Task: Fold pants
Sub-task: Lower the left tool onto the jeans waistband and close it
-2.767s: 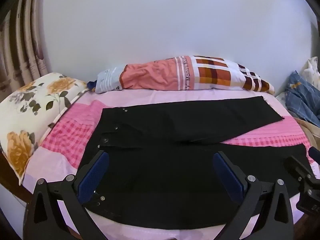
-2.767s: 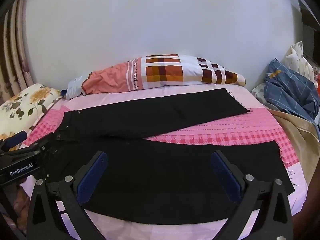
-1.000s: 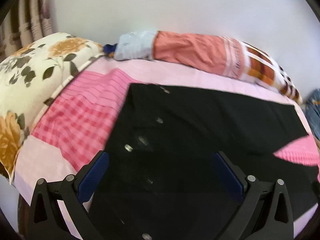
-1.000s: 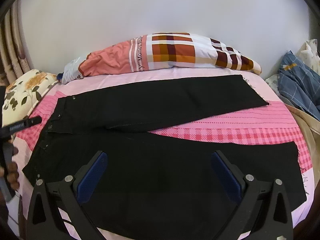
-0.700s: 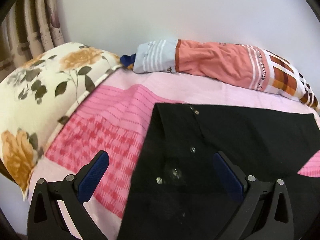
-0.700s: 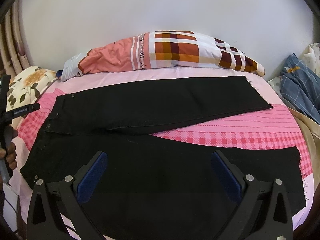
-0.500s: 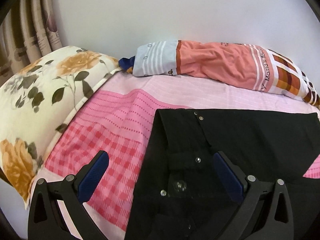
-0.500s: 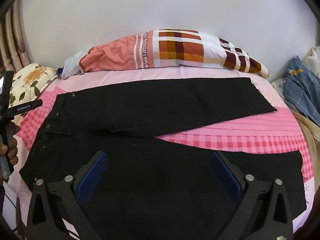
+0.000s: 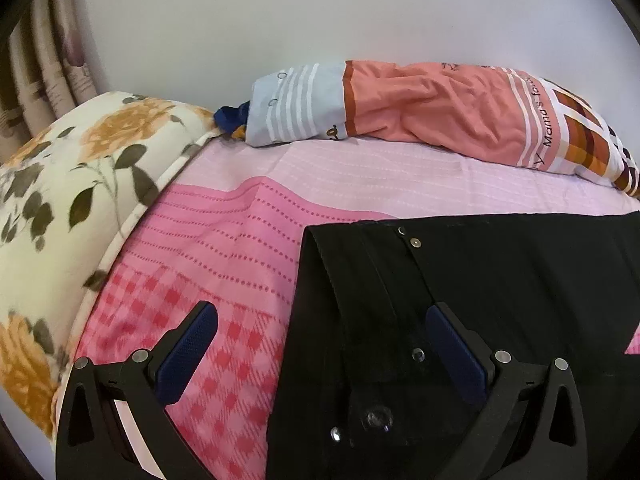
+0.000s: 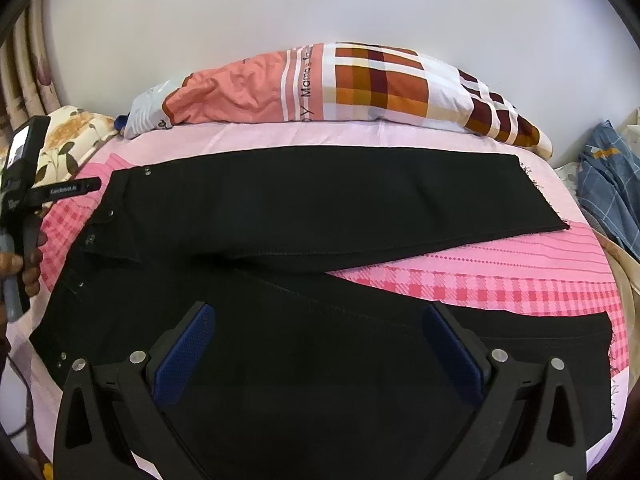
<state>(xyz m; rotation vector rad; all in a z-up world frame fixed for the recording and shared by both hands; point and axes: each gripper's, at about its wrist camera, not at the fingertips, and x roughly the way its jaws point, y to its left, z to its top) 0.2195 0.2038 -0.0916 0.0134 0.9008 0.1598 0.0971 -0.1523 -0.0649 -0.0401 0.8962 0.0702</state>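
- The black pants (image 10: 320, 216) lie flat across the pink bedsheet (image 10: 500, 280), waistband at the left, legs running right and splayed apart in a V, with checked sheet showing between them.
- The far leg's frayed hem (image 10: 536, 196) sits near the right edge of the bed; the near leg's hem (image 10: 608, 356) reaches the bed's front right corner.
- The left gripper (image 9: 320, 344) hovers over the waistband end, tongs spread wide with nothing between them: its left blue pad (image 9: 186, 354) is over the checked sheet, the right one over black cloth.
- Right between those tongs, the waistband's side edge (image 9: 304, 320) and silver rivets (image 9: 416, 354); the larger waist button (image 9: 378, 418) is close to the camera.
- The right gripper (image 10: 318, 344) is also gaping and empty, poised above the near leg around mid-length.
- From the right wrist view, the left gripper's handle (image 10: 20, 208) shows at the far left, gripped in the person's hand (image 10: 22, 268) just beside the waistband.
- A floral pillow (image 9: 60, 220) lies at the left of the bed.
- A plaid-and-salmon bolster pillow (image 10: 340, 88) rests along the wall behind the pants.
- Blue checked cloth (image 10: 612, 192) is heaped at the far right.
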